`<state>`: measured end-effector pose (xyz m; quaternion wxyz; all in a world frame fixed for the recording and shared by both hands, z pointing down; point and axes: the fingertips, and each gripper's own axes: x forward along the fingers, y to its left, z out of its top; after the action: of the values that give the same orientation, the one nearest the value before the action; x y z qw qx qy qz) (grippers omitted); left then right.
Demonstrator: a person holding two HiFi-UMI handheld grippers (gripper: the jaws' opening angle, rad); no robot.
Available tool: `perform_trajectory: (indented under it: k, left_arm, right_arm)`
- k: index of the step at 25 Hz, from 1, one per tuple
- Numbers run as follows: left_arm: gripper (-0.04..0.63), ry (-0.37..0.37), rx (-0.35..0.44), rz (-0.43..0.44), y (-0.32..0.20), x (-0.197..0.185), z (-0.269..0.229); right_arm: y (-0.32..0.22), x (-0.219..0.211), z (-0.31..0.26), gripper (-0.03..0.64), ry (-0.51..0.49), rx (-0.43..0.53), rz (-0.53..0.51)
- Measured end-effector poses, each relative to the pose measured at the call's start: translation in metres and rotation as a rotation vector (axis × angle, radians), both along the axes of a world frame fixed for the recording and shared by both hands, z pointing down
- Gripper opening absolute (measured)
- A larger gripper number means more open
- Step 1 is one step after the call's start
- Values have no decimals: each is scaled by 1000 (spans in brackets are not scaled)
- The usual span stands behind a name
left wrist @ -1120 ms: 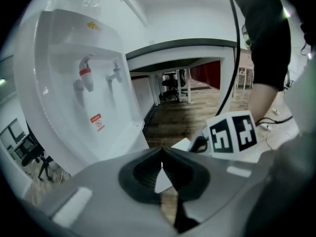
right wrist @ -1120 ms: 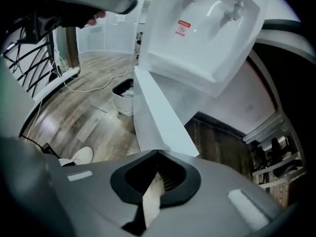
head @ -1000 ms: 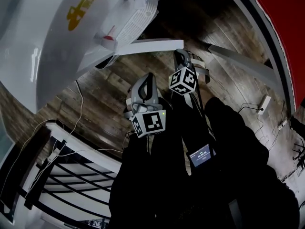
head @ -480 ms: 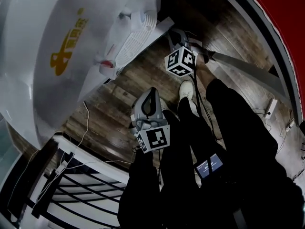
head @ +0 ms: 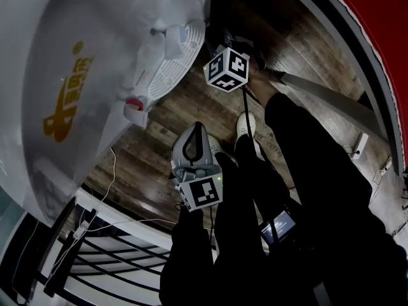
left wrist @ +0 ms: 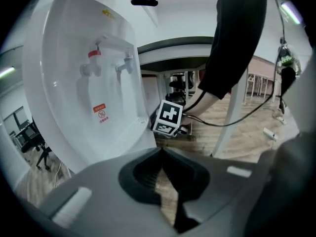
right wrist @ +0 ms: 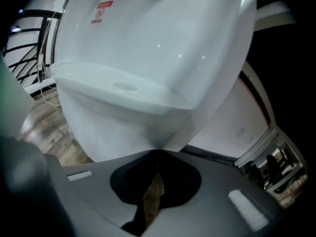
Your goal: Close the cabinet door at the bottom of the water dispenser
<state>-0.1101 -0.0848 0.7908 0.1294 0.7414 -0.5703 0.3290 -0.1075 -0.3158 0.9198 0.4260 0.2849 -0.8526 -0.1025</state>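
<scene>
The right hand-held gripper [right wrist: 158,156], jaws pressed together on nothing, is pushing with its tips at the edge of the cabinet door [right wrist: 111,127], below the drip tray [right wrist: 123,85] of the water dispenser [head: 95,62]. Within the last second the door, earlier standing out over the wooden floor [head: 191,107], is swinging in against the dispenser's front, with the gripper following. The closing is judged nearly complete. The left hand-held gripper [left wrist: 161,153], jaws likewise together and empty, is hanging well apart from the door.

place: office | evidence: water dispenser [left wrist: 89,83], swivel chair [left wrist: 37,144], long desk [left wrist: 173,47], wood-plank floor [head: 191,101]
</scene>
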Motion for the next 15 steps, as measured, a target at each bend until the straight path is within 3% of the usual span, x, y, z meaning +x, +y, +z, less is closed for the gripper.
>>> perform_trajectory:
  k: [3,5,8,10,15]
  left_arm:
    - [8,5,5,12,-5,4,-3]
    - [8,7,22,35,-10,7,-11]
    - [8,22,101,55,-24,9,-37]
    - [8,56,125,18,-27,6,-57]
    - [8,185,135,-172,-31,-13,-118]
  right_arm:
    - [19,11,2,0,-25,-36,13]
    - [36,27,-4,0,-98,-109,85]
    - [65,58,-24,0,-190,-176,179]
    - [86,78,-51,0,-230,-179,229]
    - [117,116,-157,0,-322,-147,348]
